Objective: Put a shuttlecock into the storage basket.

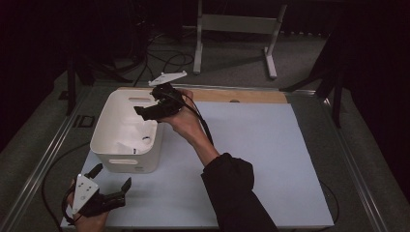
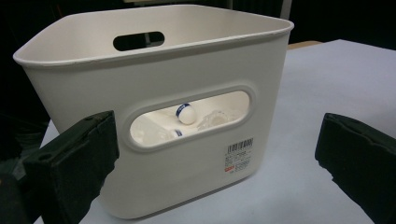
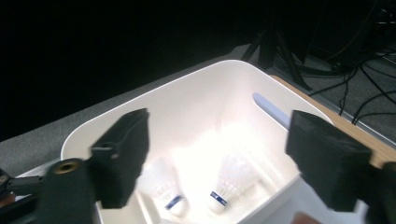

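- The left hand-held gripper is resting at the near left corner of the desk, its jaws spread wide with nothing between them, and pointing toward the near wall of the white bin.
- In the left gripper view the two black jaws are standing well apart on either side of the white bin, not touching it; one shuttlecock is showing through the oval handle slot in the bin's near wall.
- The white bin is sitting on the left part of the desk's pale blue mat, just beyond the left hand-held gripper.
- The right hand-held gripper is hovering over the right rim of the bin at its far end, held by the person's right hand, whose dark sleeve is reaching across the mat from the near edge.
- In the right gripper view its jaws are spread wide and pinching nothing, looking down into the white bin.
- Two shuttlecocks are lying on the bin floor beneath those jaws: the left shuttlecock and the right shuttlecock, side by side, each with a blue band near its cork.
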The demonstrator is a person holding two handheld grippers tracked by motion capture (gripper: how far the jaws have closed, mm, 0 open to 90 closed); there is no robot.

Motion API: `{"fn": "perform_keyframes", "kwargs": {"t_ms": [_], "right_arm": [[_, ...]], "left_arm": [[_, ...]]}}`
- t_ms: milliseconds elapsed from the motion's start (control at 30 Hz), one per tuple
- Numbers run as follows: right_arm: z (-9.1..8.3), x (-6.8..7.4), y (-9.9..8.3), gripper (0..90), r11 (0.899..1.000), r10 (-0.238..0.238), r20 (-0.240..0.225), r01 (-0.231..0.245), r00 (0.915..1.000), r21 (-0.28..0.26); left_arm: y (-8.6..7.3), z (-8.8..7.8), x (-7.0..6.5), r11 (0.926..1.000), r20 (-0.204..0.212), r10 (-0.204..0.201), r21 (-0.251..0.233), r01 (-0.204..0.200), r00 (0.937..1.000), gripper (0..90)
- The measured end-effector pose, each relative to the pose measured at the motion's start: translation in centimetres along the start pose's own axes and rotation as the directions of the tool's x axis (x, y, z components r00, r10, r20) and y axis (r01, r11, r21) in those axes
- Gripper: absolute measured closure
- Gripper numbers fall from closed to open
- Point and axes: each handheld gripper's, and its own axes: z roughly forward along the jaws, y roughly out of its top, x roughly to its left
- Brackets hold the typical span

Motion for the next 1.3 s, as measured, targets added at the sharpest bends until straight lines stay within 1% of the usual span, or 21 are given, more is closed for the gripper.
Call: {"fn": "perform_keyframes", "kwargs": {"t_ms": [133,233,467,500,633,733,833,967,1067,1133,1300], "right_arm": [[-0.2,-0.3,-0.3,15.3,1.000,0.003,0.012,-0.003,0.9999,0.006],[-0.3,-0.5,-0.5,14.7,1.000,-0.005,0.028,0.004,0.9996,0.012],[-0.8,-1.0,-0.9,14.5,1.000,-0.002,0.038,0.001,0.9993,0.002],[-0.9,-1.0,-0.9,14.5,1.000,-0.010,0.034,0.010,0.9994,0.000],[-1.3,-1.0,-1.4,14.0,1.000,-0.018,0.055,0.018,0.9983,-0.002],[-1.6,-1.3,-1.7,13.7,1.000,-0.024,0.069,0.024,0.9974,-0.002],[-2.0,-1.5,-1.9,13.2,1.000,-0.021,0.089,0.022,0.9958,-0.011],[-2.5,-1.9,-2.3,13.2,1.000,-0.012,0.101,0.013,0.9948,-0.017],[-2.8,-2.0,-2.5,13.2,1.000,-0.013,0.108,0.015,0.9941,-0.023],[-3.2,-2.1,-2.8,13.1,0.999,-0.012,0.129,0.016,0.9916,-0.029],[-3.9,-2.6,-3.3,12.2,0.999,-0.009,0.158,0.016,0.9875,-0.040]], "left_arm": [[0.0,0.0,0.0,1.0000,0.000,-0.001,0.000,0.001,1.0000,0.2],[0.0,0.0,-0.1,1.0000,0.000,0.000,0.000,0.000,1.0000,0.2],[0.0,0.0,0.0,1.0000,0.000,-0.001,-0.001,0.001,1.0000,0.2],[0.0,0.0,0.0,1.0000,0.000,0.000,0.000,0.000,1.0000,0.2],[0.0,0.0,0.0,1.0000,0.000,-0.001,-0.002,0.001,1.0000,0.2],[0.0,0.0,-0.1,1.0000,0.000,-0.001,-0.002,0.001,1.0000,0.2],[0.0,0.1,0.0,1.0000,0.000,-0.003,-0.003,0.003,1.0000,0.2],[0.0,0.0,-0.1,1.0000,-0.001,-0.002,-0.002,0.002,1.0000,0.2],[0.0,0.0,0.0,1.0000,-0.001,-0.003,-0.002,0.003,1.0000,0.2],[0.0,0.1,0.0,1.0000,-0.001,-0.003,-0.002,0.003,1.0000,0.2],[0.0,0.1,0.0,1.0000,-0.002,-0.003,0.000,0.003,1.0000,0.2]]}}
